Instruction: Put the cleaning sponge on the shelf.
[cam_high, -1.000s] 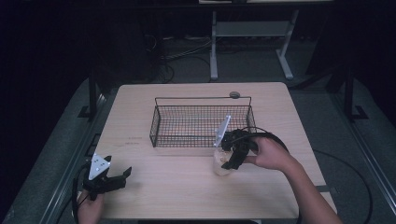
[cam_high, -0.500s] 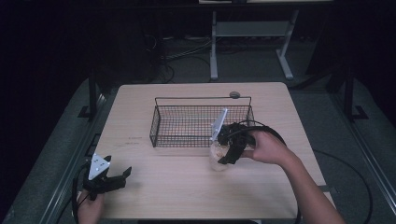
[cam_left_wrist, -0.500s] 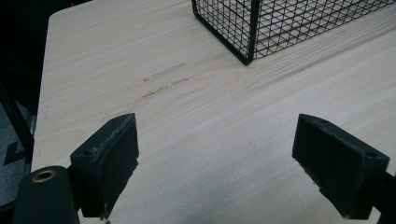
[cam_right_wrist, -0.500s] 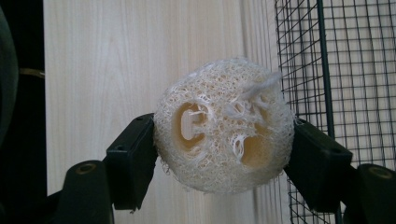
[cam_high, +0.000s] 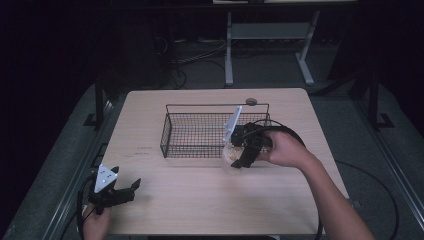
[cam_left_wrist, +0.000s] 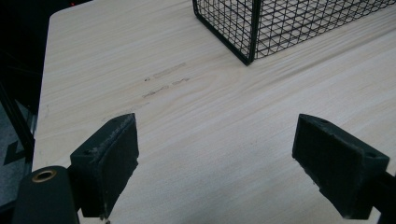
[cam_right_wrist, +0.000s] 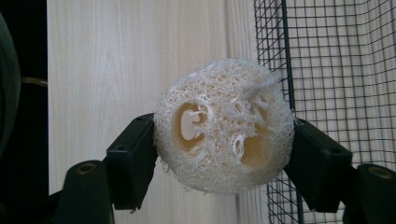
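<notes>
The right tool (cam_right_wrist: 224, 154) pinches a pale loofah slice (cam_right_wrist: 224, 126) between its two black pads, one pad pressed on each side, so the slice is carried clear of the counter (cam_right_wrist: 116, 56). In the right gripper view the slice faces the camera: a round, fibrous disc with two large holes and a loose tuft of fibre at its upper right. Its lower edge hides the inner faces of the pads. Just behind it, on the right of that view, runs the black wire basket (cam_right_wrist: 327, 70), whose corner post passes behind the slice's right edge; whether the two touch cannot be told. From the high view the loofah slice (cam_high: 231, 155) is only a small pale blur under the right tool (cam_high: 239, 156), at the near right corner of the basket (cam_high: 200, 131), with the person's right hand (cam_high: 285, 150) wrapped round the tool's body. Well apart, at the near left corner of the counter (cam_high: 200, 200), the left tool (cam_high: 131, 189) is held low in the left hand (cam_high: 96, 224). The left gripper view shows the left tool (cam_left_wrist: 215, 154) spread wide with only bare wood between the pads, and a corner of the basket (cam_left_wrist: 247, 28) cut off at the top.
</notes>
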